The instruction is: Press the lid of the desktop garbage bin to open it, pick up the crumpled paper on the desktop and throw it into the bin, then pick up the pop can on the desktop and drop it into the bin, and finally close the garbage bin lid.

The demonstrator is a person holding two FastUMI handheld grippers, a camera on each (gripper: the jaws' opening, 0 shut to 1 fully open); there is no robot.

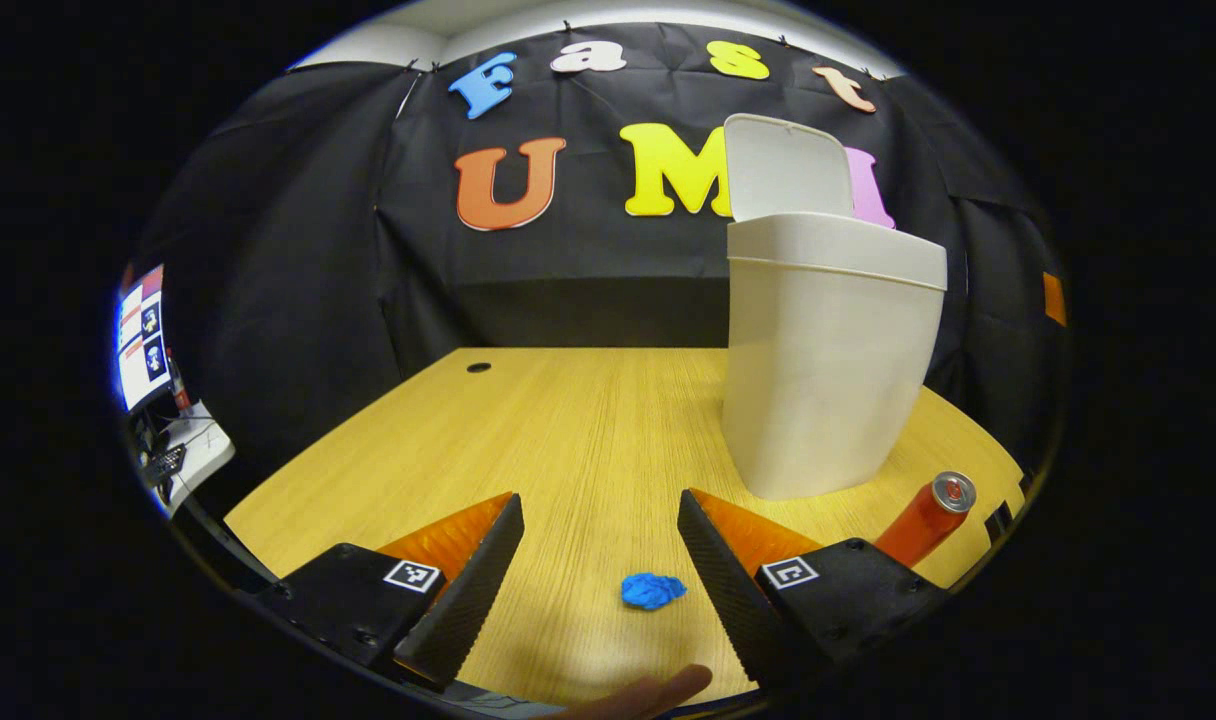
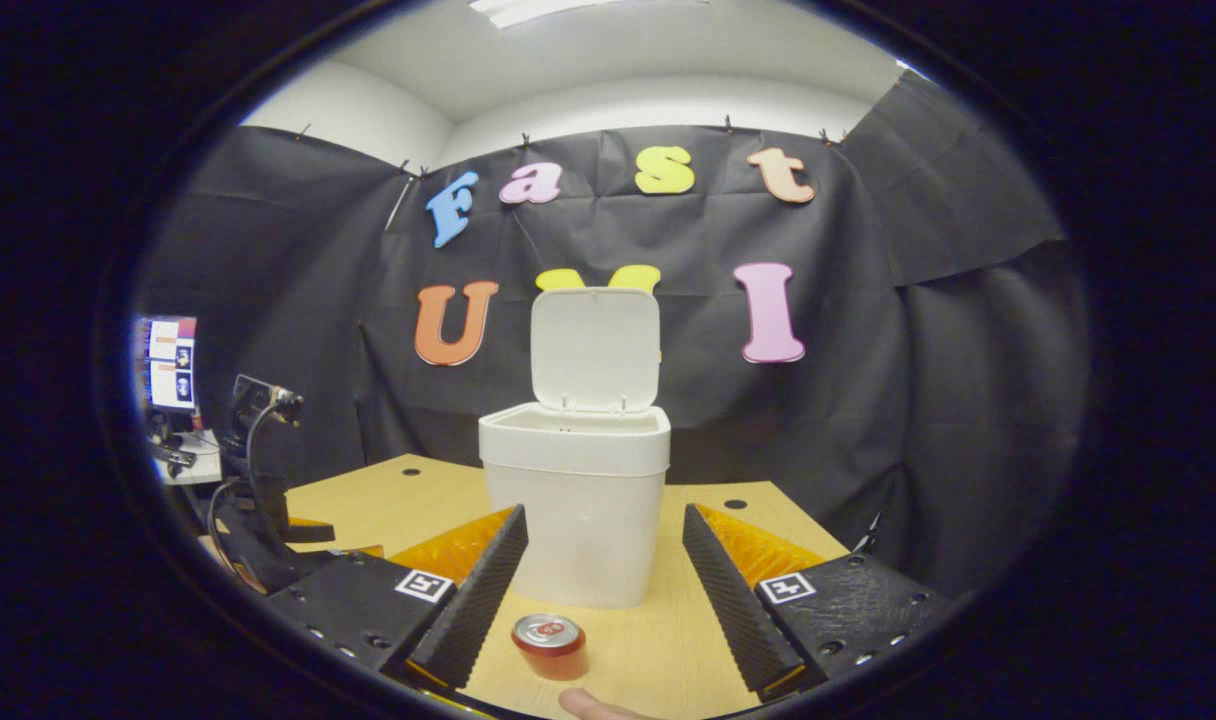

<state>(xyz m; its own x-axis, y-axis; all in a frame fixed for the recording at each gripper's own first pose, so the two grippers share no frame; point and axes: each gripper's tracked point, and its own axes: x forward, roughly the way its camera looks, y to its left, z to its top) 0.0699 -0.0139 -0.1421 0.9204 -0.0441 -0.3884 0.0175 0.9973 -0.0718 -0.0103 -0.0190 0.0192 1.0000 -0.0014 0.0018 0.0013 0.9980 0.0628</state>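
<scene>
The bin's inside is hidden behind its wall; its lid stands up. One paper ball lies on the tabletop between the spread fingers of the empty left claw. One can stands before the bin, between the empty right claw's spread fingers.

The white garbage bin stands upright toward the desk's far right side, its lid tipped up and open. The blue crumpled paper lies near the front edge — the red pop can stands upright just beside the bin's base, toward the right edge.
</scene>
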